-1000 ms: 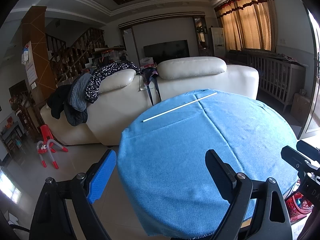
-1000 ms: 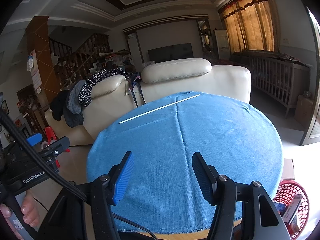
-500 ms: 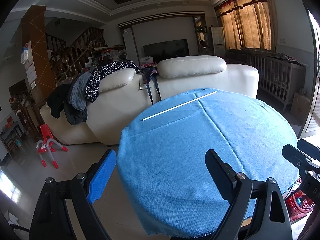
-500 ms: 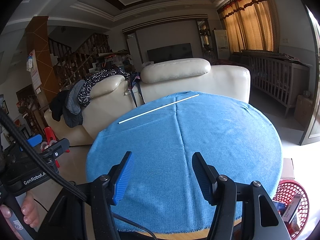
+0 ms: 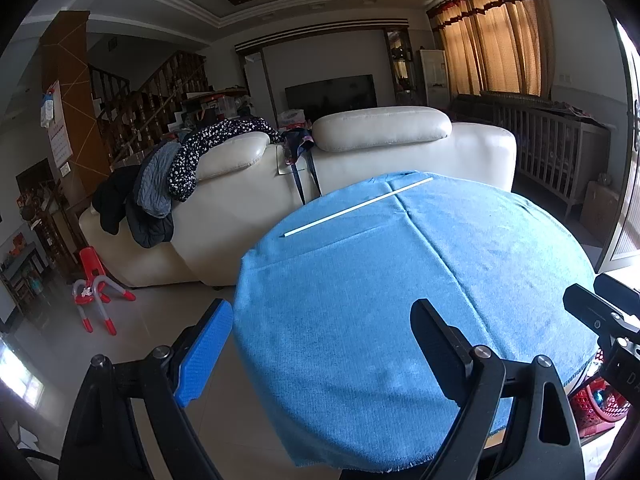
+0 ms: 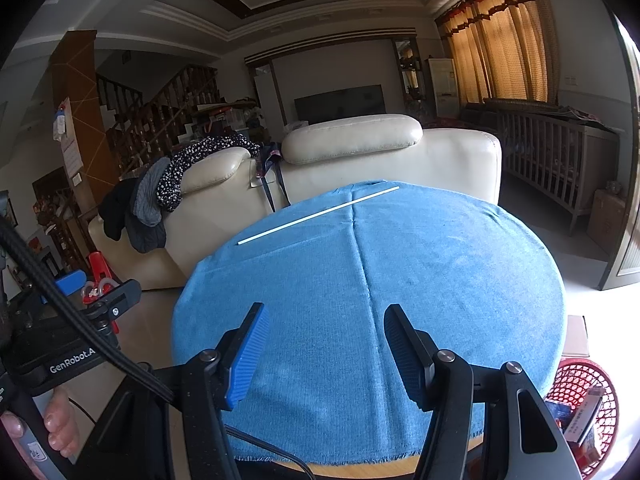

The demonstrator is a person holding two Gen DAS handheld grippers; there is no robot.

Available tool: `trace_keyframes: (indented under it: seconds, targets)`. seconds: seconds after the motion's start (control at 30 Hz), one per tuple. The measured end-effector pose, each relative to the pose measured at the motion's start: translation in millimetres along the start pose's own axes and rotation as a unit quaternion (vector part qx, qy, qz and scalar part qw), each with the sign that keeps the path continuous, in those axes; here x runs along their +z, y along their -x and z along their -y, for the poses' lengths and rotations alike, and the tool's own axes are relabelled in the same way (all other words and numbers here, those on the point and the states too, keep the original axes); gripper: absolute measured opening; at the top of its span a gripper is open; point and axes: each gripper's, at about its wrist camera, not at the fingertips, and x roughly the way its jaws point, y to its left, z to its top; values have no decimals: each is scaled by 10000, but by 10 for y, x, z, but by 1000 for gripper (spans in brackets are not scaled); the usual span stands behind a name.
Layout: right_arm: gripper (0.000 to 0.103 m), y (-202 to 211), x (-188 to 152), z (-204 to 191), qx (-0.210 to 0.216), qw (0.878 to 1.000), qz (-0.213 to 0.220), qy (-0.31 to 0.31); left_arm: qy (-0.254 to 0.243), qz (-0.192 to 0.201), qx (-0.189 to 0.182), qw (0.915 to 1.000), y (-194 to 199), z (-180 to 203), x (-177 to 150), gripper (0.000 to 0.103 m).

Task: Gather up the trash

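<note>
Overhead, both tools (image 5: 320,344) (image 6: 322,344) agape, empty.

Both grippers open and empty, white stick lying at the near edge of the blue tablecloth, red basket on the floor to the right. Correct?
Not quite. The white stick lies at the far edge of the blue tablecloth, by the sofa, as the right wrist view shows. The rest holds.

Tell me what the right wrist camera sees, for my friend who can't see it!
A round table under a blue cloth holds only a thin white stick near its far edge. The right gripper hovers over the near edge, jaws open and empty; a red basket of trash stands at lower right.
</note>
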Motion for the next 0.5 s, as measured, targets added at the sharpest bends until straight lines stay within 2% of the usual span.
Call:
trace_keyframes:
  seconds: [0.5]
  targets:
    - [64, -33, -28, 1, -56, 10000, -12, -32, -86, -82, -38, 9999, -57, 31, 9, 91]
